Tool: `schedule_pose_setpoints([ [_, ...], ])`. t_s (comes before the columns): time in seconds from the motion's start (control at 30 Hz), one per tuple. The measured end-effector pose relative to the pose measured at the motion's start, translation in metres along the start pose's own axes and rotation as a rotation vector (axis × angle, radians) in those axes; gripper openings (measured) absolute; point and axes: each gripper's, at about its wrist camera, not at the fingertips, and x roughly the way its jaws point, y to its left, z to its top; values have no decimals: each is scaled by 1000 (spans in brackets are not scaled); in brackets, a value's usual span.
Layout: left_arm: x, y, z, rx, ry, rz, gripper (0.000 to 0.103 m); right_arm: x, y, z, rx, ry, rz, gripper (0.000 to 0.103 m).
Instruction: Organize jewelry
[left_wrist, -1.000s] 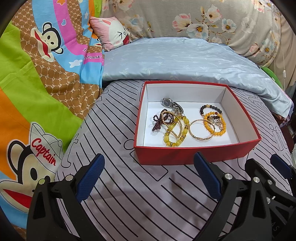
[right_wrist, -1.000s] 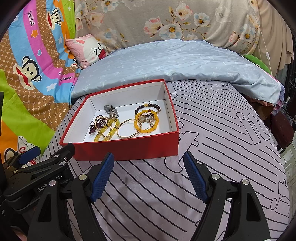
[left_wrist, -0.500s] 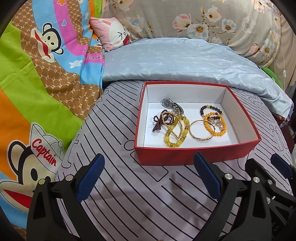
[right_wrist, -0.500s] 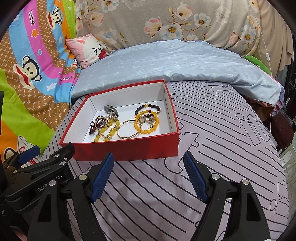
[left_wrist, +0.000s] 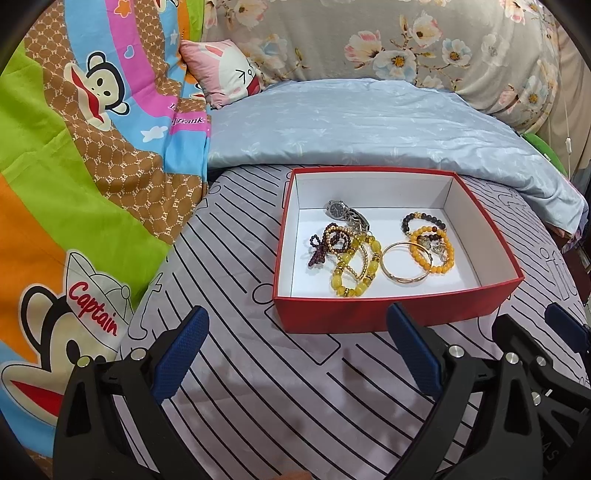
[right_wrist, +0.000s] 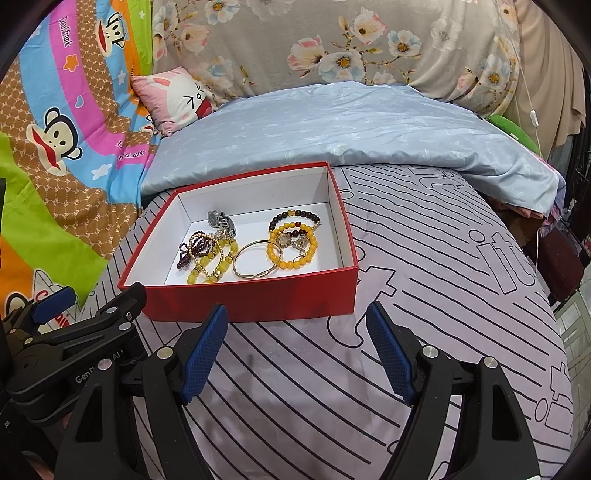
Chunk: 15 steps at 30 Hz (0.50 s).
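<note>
Right now we hold both grippers above the bed, each pointing down toward the red box (left_wrist: 391, 314). In the left wrist view, the left gripper (left_wrist: 295, 350) fills the bottom of the frame with its blue-padded fingers (left_wrist: 181, 350) spread wide apart; only the striped bedsheet (left_wrist: 258, 387) shows between them, and they touch nothing. The right-hand finger's tip overlaps the box's near wall in the picture, but we cannot tell whether it touches it.

In the right wrist view, the right gripper (right_wrist: 297, 350) sits at the bottom centre, its fingers (right_wrist: 207, 350) likewise well apart and empty, the tips just short of the box's front wall. The left gripper appears again at that frame's lower left.

The box lies open on the sheet at the centre of both frames, white inside. The jewelry sits on its floor: a watch (left_wrist: 345, 214) toward the back left, a dark purple bead strand (left_wrist: 325, 245) touching a chunky yellow bead bracelet (left_wrist: 356, 271), a thin gold bangle (left_wrist: 404, 264) in the middle, and to the right an orange bead bracelet (left_wrist: 432, 251) overlapping the bangle, with a dark bead bracelet (left_wrist: 423, 219) behind it.

A pale blue quilt (left_wrist: 369, 122) lies beyond the box.
</note>
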Motion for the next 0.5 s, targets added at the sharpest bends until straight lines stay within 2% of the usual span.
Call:
schedule_pose_setpoints([
  [0.5, 1, -1, 1, -9, 0, 7, 94, 0, 2, 2, -6, 2, -2, 76],
])
